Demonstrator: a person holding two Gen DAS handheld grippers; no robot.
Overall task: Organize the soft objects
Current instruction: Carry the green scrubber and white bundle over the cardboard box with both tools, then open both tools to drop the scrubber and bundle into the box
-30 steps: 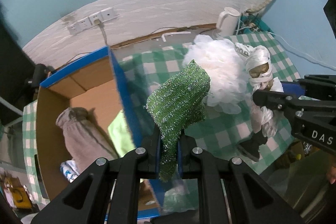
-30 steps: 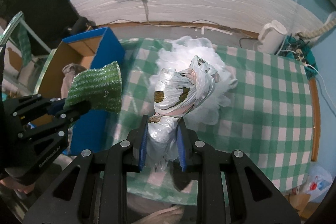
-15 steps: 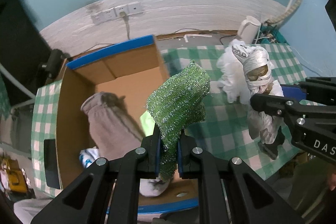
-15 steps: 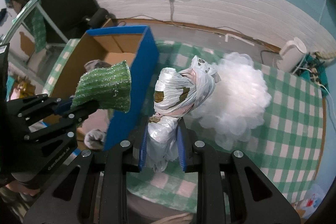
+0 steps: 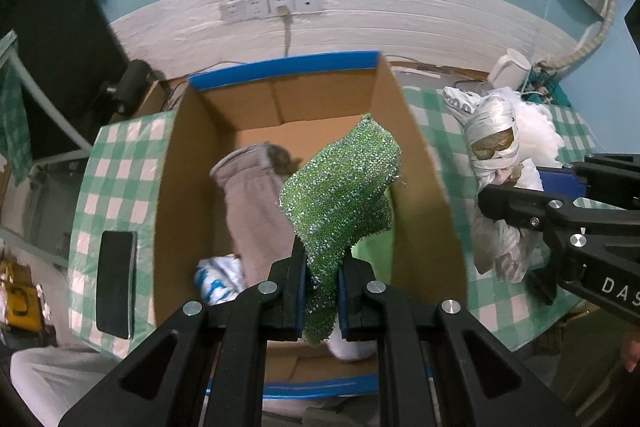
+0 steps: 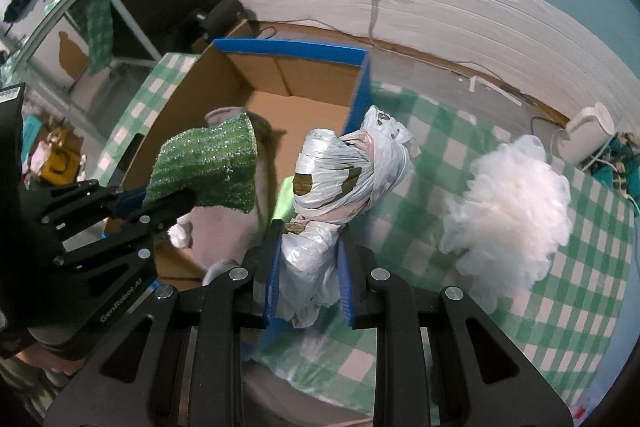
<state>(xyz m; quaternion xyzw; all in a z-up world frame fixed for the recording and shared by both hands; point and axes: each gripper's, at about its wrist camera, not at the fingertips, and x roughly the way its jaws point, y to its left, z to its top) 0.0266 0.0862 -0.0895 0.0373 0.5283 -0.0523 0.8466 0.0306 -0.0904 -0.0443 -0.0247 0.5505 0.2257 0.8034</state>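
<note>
A sparkly green knitted scrubbing cloth (image 5: 340, 199) hangs at frame centre above the open brown cardboard box (image 5: 420, 163), pinched by the left gripper (image 5: 322, 291). At right, the right gripper (image 6: 308, 283) clamps a knotted white plastic bag bundle (image 6: 344, 171) over the green-checked tablecloth (image 6: 560, 291).

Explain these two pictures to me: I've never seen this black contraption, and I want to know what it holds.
No robot here: a person carries a two-finger clamp in each hand, with a wide-angle camera on each that looks along its fingers. One picture is from the left gripper, which pinches a green cloth over an open box that already has soft things in it. The other is from the right gripper, which is shut on a white bag. The box and a white puff sit on a checked tablecloth.
</note>
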